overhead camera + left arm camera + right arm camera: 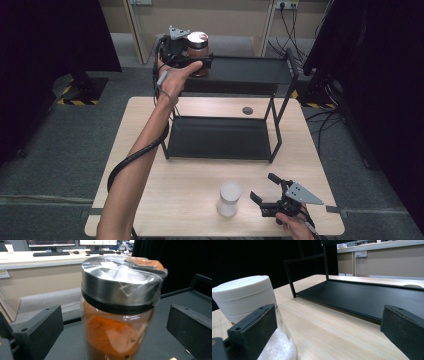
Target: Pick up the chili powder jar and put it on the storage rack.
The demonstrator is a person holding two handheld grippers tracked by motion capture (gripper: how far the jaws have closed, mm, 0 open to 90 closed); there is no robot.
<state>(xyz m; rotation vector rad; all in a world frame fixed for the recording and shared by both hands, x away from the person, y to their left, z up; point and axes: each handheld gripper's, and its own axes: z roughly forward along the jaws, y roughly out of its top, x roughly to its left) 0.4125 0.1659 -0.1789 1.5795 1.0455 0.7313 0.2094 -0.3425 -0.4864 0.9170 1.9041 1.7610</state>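
Note:
A glass jar [198, 50] with orange contents and a metal lid wrapped in clear film stands on the top shelf [250, 70] of a black rack, at its left end. My left gripper [200, 56] is level with it and open. In the left gripper view the jar [117, 315] stands between the jaws with a gap on each side. A white-lidded jar [229, 198] stands on the wooden table [190, 175] near the front edge. My right gripper [263, 186] is just to its right and open. In the right gripper view that jar [243, 296] sits beside the left jaw.
The rack's lower shelf [217, 137] lies bare on the table behind the white jar, framed by thin black posts [278, 130]. A grey round cap [247, 110] sits in the tabletop behind the rack. Dark curtains flank both sides, and cables [290, 25] trail on the floor at the back right.

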